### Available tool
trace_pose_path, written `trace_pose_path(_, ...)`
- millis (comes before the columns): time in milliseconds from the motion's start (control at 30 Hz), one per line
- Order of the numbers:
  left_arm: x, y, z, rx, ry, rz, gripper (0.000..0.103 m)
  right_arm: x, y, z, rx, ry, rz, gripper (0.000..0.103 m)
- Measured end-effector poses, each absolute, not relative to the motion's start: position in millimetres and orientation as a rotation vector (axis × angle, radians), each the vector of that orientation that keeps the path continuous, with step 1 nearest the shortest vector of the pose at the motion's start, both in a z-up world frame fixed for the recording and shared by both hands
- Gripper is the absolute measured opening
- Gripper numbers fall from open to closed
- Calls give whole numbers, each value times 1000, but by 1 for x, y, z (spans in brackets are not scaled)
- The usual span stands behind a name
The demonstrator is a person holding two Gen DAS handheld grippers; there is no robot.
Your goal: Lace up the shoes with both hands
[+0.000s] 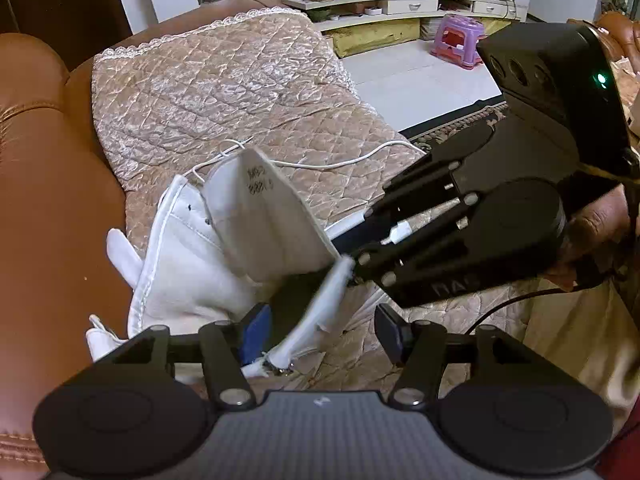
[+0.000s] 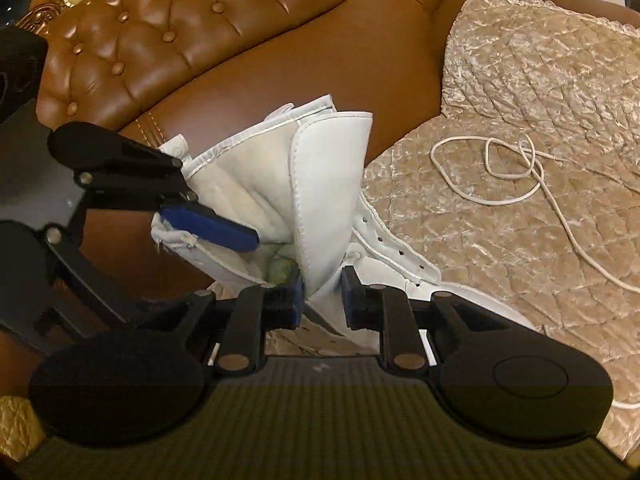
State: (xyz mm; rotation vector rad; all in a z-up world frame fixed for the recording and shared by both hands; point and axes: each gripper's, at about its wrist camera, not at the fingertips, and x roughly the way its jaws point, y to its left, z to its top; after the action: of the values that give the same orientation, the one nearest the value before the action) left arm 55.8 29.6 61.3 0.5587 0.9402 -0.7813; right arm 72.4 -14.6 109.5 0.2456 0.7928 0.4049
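A white high-top shoe lies on a sofa's quilted cover, its collar spread wide. Its stiff tongue stands up. My right gripper is shut on the tongue's lower edge, reaching in from the right in the left wrist view. My left gripper is open; the shoe's side wall runs between its fingers without being pinched. One of its blue pads sits inside the collar. A loose white lace lies coiled on the cover beyond the shoe; none of it is threaded through the eyelets I can see.
The brown leather sofa back and armrest hem the shoe in. The quilted cover stretches away. A person's hand holds the right gripper. A purple stool and a cluttered low cabinet stand across the floor.
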Motion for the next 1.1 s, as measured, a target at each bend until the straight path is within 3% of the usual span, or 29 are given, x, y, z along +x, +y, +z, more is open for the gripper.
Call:
trace_pose_path(67, 55, 29, 61, 565, 937, -781, 65, 71, -15, 114, 262, 771, 368, 30)
trace_pose_path(167, 55, 28, 62, 560, 939, -785, 66, 71, -8, 122, 254, 714, 332, 44)
trace_pose_path(267, 56, 29, 65, 569, 929, -783, 66, 65, -3, 132, 220, 634, 323, 44)
trace_pose_path(400, 58, 36, 79, 567, 889, -774, 80, 66, -3, 140, 248, 624, 436, 44)
trace_pose_path(633, 72, 39, 99, 571, 839, -732, 84, 85, -29, 129, 506, 703, 565, 44)
trace_pose_path(967, 61, 25, 123, 801, 716, -866, 86, 89, -53, 99, 732, 732, 602, 47)
trace_pose_path(1100, 75, 32, 139, 669, 692, -846, 95, 90, -53, 91, 764, 755, 612, 51)
